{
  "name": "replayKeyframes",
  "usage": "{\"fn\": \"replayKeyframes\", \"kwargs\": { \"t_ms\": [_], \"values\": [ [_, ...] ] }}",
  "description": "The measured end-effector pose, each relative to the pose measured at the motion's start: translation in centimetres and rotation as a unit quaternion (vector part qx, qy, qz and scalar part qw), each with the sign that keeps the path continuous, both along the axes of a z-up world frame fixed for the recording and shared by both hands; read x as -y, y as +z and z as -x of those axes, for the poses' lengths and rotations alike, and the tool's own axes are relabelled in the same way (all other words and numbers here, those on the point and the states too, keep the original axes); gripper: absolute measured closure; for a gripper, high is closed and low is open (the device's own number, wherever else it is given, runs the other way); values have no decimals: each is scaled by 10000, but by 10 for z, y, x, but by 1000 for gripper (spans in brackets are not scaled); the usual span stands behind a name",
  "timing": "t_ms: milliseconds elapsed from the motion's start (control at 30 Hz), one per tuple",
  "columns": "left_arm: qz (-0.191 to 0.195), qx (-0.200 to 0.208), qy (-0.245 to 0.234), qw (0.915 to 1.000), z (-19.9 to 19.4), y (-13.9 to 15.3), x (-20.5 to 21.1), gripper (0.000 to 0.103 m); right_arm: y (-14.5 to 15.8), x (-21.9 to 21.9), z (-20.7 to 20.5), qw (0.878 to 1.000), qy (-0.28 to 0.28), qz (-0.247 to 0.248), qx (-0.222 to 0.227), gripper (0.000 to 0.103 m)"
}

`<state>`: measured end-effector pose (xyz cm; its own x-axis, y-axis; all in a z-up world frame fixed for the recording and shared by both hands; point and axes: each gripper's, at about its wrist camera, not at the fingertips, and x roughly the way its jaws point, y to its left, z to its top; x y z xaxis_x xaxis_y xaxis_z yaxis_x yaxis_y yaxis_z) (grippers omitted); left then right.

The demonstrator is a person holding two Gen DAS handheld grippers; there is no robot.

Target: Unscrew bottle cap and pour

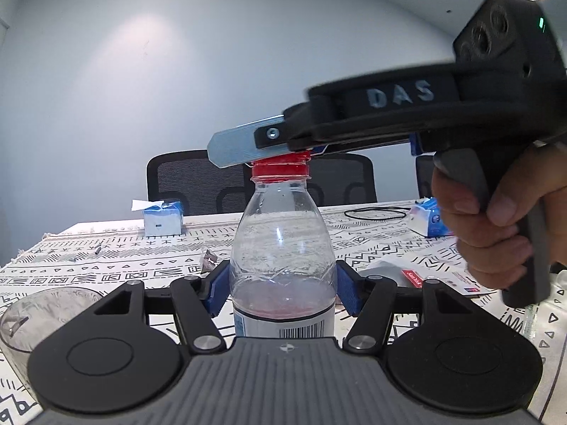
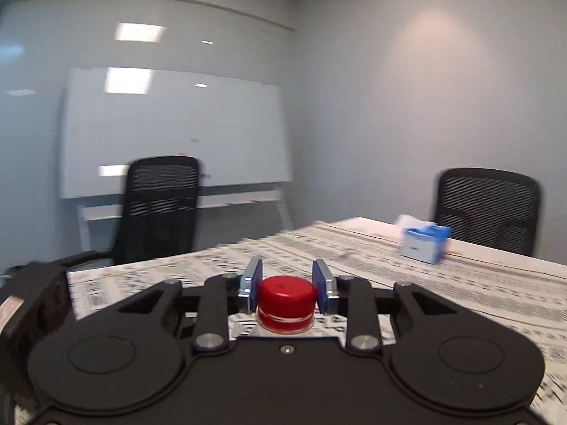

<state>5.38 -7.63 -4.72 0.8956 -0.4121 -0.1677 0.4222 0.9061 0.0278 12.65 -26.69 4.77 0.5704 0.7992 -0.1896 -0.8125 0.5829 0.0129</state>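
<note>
A clear plastic bottle with a red cap stands upright on the patterned tablecloth, with a little reddish liquid at the bottom. My left gripper is shut on the bottle's body, blue pads pressing both sides. My right gripper comes in from the right at cap height; in the left wrist view it covers the cap's top. In the right wrist view its blue pads stand on either side of the red cap, touching or almost touching it.
A clear glass cup stands at the left, near the bottle. A blue tissue box sits at the far edge, with another blue pack, a black cable and a SanDisk packet to the right. Black chairs surround the table.
</note>
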Motion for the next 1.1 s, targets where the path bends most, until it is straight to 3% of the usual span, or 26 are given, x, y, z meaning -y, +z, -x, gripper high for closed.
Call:
{"fn": "replayKeyframes", "kwargs": {
  "t_ms": [133,267,333,367,433,500,567,633,733,767,900,1100],
  "values": [
    [-53,3,-106,9999,3,0,1,45,-6,25,-25,9903,1369,-228,40,70],
    [-18,-15,-116,9999,3,-1,0,45,-1,29,-45,9816,1846,-314,-366,69],
    [-40,1,-111,9999,5,-1,0,45,7,25,-32,9865,1610,-167,-238,61],
    [-37,-2,-107,9999,5,-1,0,45,11,21,-20,9900,1405,-80,-41,49],
    [-29,-10,-106,9999,5,-1,0,45,17,15,7,9976,616,-10,319,48],
    [-60,6,-103,9999,6,-1,1,45,20,5,30,9983,-453,-136,346,48],
    [-119,40,-91,9999,7,-2,4,45,20,-4,41,9919,-1229,-194,265,47],
    [-154,56,-77,9998,7,-2,5,45,19,-13,45,9862,-1642,-193,-63,47],
    [-152,47,-58,9999,6,-2,5,45,13,-24,46,9836,-1799,-72,-136,52],
    [-146,40,-53,9999,6,-2,5,44,11,-27,46,9831,-1831,-32,-56,69],
    [-45,-19,-27,10000,5,-2,2,44,5,-31,41,9863,-1642,81,118,70],
    [-21,-51,-33,10000,5,-1,0,44,1,-5,15,9992,-394,-52,101,70]
  ]
}}
